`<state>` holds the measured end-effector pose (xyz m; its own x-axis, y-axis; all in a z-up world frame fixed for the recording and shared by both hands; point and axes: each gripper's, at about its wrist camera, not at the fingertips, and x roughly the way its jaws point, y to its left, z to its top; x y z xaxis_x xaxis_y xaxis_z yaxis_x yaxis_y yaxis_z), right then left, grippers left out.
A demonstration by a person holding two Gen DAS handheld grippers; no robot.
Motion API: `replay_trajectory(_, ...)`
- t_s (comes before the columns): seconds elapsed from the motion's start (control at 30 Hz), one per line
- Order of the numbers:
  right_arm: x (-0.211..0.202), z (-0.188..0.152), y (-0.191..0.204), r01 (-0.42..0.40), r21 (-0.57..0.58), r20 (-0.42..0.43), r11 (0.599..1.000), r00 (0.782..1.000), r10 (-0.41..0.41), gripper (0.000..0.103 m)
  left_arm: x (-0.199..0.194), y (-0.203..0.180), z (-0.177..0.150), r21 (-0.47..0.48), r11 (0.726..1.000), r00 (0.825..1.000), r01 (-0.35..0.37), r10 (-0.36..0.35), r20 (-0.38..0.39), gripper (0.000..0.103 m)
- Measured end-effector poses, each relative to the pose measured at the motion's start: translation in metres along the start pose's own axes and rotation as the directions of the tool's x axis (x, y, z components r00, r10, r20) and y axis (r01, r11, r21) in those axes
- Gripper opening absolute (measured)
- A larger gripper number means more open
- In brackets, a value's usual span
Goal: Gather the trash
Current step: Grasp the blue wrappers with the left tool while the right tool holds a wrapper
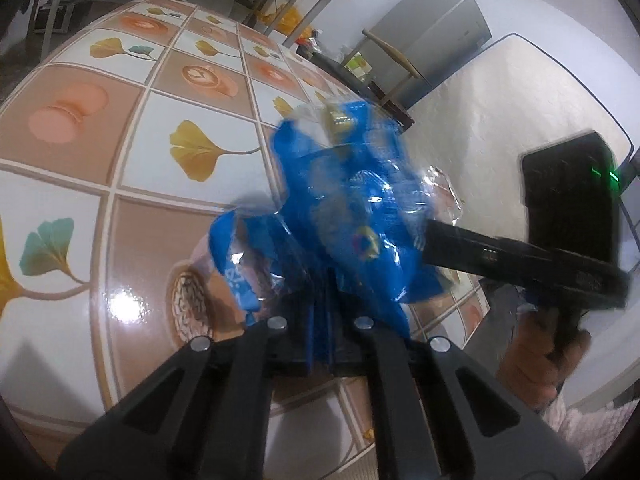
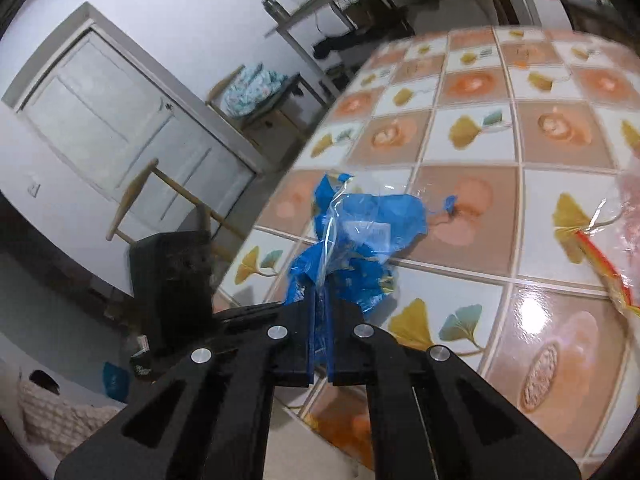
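Black jaws of the left gripper fill the 6 o'clock edge of the left wrist view, pinched tight on a blue plastic wrapper with only film between the pads. In the right wrist view the right gripper is likewise clamped narrow on the same blue wrapper. Crumpled film fans out toward 12 o'clock from each grip, just above the tiled table, near its edge.

Risks, as judged:
- Both grippers hold one thin wrapper. Pulling apart could tear it and drop a scrap on the table or off the edge.
- Each bite looks shallow, on a bunched fold; slick film may slide out if one hand swings fast.
- Right gripper body sits at 3 o'clock in the left view, close by; a turn of either hand could knock the two together.
- Another clear wrapper with a red stripe lies at 3 o'clock in the right view, not yet collected; easy to miss.
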<state>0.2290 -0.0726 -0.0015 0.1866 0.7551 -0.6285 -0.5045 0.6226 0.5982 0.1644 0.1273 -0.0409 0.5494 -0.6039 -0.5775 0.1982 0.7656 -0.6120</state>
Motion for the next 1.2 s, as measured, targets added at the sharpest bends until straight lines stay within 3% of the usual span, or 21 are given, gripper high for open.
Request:
replay_trajectory(0.17, 0.031, 0.002, -0.016, 0.009, 0.056, -0.132, 0.998, 0.991, -0.001, 0.004, -0.01, 0.003, -0.004, 0.019, 1.0, 1.0, -0.002, 0.002, -0.01, 0.003)
replay_trajectory(0.33, 0.046, 0.0, -0.016, 0.044, 0.04, -0.186, 0.998, 0.982, -0.036, 0.004, -0.031, 0.009, -0.003, -0.003, 1.0, 1.0, 0.0, 0.0, 0.01, 0.007)
replay_trajectory(0.4, 0.047, 0.001, -0.016, 0.047, 0.036, -0.19, 0.998, 0.981, -0.039, 0.004, -0.046, 0.007, -0.004, 0.01, 1.0, 0.999, -0.001, 0.0, 0.047, 0.025)
replay_trajectory(0.6, 0.049, 0.0, -0.014, 0.069, 0.015, -0.183, 0.998, 0.981, -0.065, 0.004, -0.079, 0.006, -0.008, 0.017, 0.999, 0.992, -0.046, 0.043, 0.119, 0.051)
replay_trajectory(0.7, 0.048, 0.0, -0.015, 0.064, 0.02, -0.177, 0.998, 0.982, -0.059, 0.004, -0.069, 0.013, -0.007, -0.022, 0.999, 0.997, -0.046, 0.047, 0.059, 0.054)
replay_trajectory(0.83, 0.047, -0.004, -0.018, 0.04, 0.045, -0.176, 0.998, 0.984, -0.031, 0.004, -0.051, 0.015, 0.0, -0.049, 0.998, 0.999, 0.038, -0.037, 0.028, 0.054)
replay_trajectory(1.2, 0.035, -0.018, -0.039, -0.078, 0.167, -0.208, 0.983, 0.972, 0.113, 0.004, -0.021, -0.004, 0.007, 0.044, 0.993, 0.994, 0.107, -0.105, -0.043, 0.052)
